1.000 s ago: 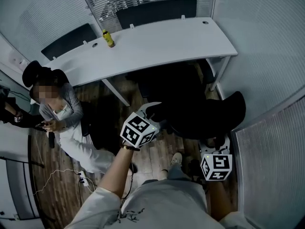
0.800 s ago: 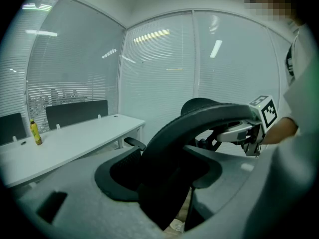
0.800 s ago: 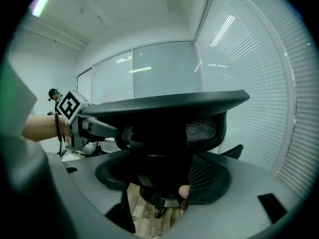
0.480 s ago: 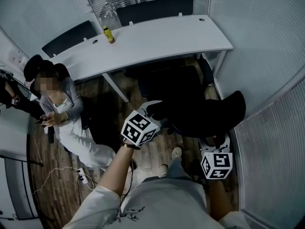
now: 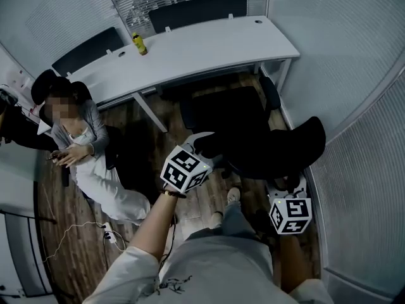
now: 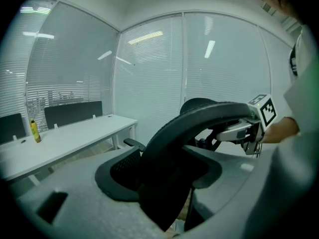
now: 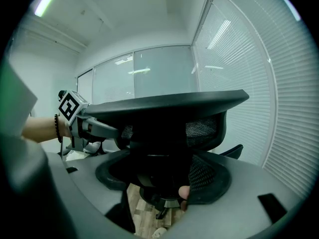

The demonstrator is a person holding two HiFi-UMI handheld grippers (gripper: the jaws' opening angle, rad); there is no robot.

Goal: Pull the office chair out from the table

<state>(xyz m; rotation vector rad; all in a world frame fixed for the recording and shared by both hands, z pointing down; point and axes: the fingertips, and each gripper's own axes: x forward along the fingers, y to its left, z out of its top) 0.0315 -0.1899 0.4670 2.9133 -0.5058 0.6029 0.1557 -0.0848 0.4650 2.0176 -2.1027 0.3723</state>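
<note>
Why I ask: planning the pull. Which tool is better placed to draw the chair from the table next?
Left, marginally. Both tools clamp the office chair, but the left tool is on an outstretched arm with room to draw back; the right tool sits close to the torso.

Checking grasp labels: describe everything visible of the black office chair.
The black office chair has a mesh back, a dark seat, armrests and a wide curved headrest that looks like smooth moulded plastic. It stands upright on the wooden floor, seat towards the long white table and close to its edge. The left tongs and the right tongs are each clamped on one end of the headrest.
</note>
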